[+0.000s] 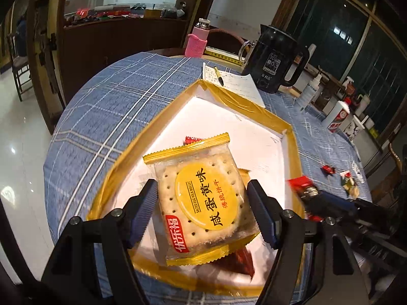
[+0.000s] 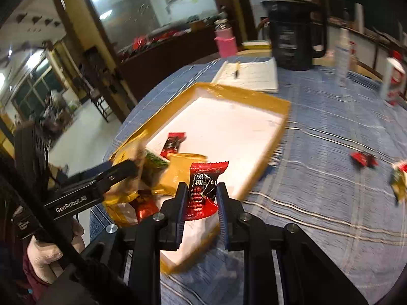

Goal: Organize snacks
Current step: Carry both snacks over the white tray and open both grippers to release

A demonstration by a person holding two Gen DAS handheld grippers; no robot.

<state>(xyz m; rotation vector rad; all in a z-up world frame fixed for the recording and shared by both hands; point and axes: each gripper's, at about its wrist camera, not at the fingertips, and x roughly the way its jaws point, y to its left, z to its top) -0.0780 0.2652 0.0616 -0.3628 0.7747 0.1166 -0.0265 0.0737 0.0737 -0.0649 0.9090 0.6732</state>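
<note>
Your left gripper [image 1: 202, 204] pinches the salted-egg biscuit pack [image 1: 201, 200] between its spread pads, holding it over the near end of the gold-rimmed tray [image 1: 290, 137]. Your right gripper [image 2: 202, 198] has its jaws nearly together on a red-and-black candy [image 2: 203, 190], just above the tray's near edge. You look to be at the delivery step, both snacks poised over the tray (a few wrappers already lie inside). Next, lower each one and let go clear of the other gripper. More snacks, a red wrapper [image 2: 362, 158] among them, wait on the blue tablecloth [image 2: 330, 203].
</note>
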